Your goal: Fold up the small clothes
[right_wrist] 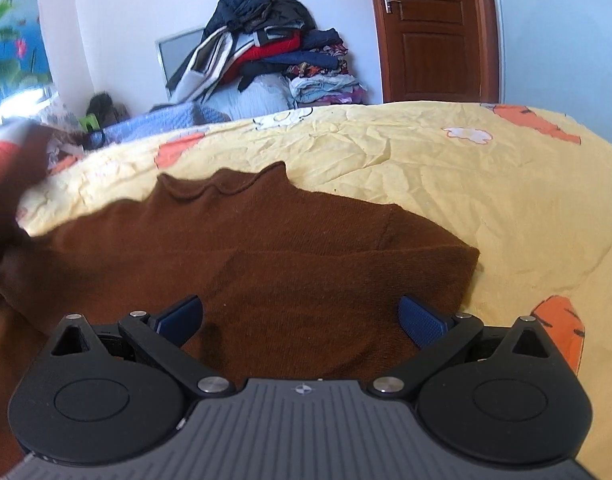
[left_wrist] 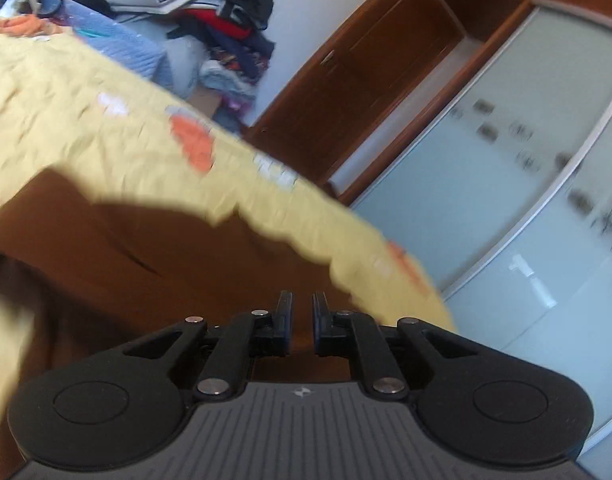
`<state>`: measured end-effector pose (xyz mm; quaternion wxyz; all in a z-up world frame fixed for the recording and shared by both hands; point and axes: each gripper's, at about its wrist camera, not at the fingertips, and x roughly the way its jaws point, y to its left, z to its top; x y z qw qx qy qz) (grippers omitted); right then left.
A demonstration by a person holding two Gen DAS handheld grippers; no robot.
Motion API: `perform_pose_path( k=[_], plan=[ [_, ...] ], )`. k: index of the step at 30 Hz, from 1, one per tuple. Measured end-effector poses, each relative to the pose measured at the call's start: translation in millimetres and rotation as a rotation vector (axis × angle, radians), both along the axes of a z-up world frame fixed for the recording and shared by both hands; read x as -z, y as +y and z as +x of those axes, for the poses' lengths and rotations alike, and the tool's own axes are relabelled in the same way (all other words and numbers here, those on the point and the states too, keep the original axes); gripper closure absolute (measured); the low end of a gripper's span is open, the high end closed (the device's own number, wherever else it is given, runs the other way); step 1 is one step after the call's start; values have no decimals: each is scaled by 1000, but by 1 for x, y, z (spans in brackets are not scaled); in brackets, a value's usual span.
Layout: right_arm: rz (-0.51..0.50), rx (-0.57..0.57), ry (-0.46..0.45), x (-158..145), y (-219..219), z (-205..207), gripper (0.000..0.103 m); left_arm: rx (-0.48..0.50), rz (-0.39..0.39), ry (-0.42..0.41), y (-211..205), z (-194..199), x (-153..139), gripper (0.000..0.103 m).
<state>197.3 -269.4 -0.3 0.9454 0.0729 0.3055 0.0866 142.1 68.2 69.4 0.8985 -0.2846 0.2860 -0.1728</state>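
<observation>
A brown knit sweater lies spread on a yellow bedsheet printed with orange carrots, its rolled neck pointing away from me. My right gripper hovers just over the sweater's body, its blue pads wide apart and nothing between them. At the left edge of the right wrist view a blurred part of the sweater is lifted off the bed. In the left wrist view my left gripper has its fingers nearly together, with brown sweater cloth running up to and between them. That view is tilted and blurred.
A tall pile of mixed clothes sits against the far wall beyond the bed, beside a blue blanket. A brown wooden door stands at the back right. A frosted sliding wardrobe fills the right of the left wrist view.
</observation>
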Motion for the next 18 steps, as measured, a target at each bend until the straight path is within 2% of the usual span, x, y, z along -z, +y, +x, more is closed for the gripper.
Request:
perform_pose_path(
  k=[1, 3, 4, 5, 7, 9, 11, 13, 15, 17, 18],
  plan=[
    [23, 2, -3, 0, -3, -1, 0, -19, 17, 6, -4, -12, 7, 92],
    [61, 4, -9, 0, -8, -2, 0, -45, 52, 23, -5, -37, 22, 82],
    [73, 5, -11, 0, -9, -3, 0, -65, 67, 36, -2, -47, 30, 67],
    [84, 5, -13, 0, -10, -3, 0, -82, 81, 54, 3, -55, 39, 45],
    [107, 6, -16, 0, -13, -3, 0, -128, 134, 57, 14, -73, 55, 32],
    [144, 2, -14, -1, -18, -3, 0, -162, 163, -26, 18, -92, 68, 32],
    [200, 17, 31, -10, -23, 0, 0, -179, 162, -27, 19, -94, 65, 22],
    [336, 31, 71, -22, -28, -2, 0, -182, 184, -26, 17, -93, 65, 21],
    [474, -27, 106, -32, -26, -1, 0, -171, 201, -29, 14, -93, 63, 17],
    [512, -77, 203, -34, -15, 10, 5, -165, 205, -30, 14, -95, 65, 15],
    [512, -93, 253, -32, -10, 16, 13, -166, 199, -31, 16, -96, 66, 15]
  ],
)
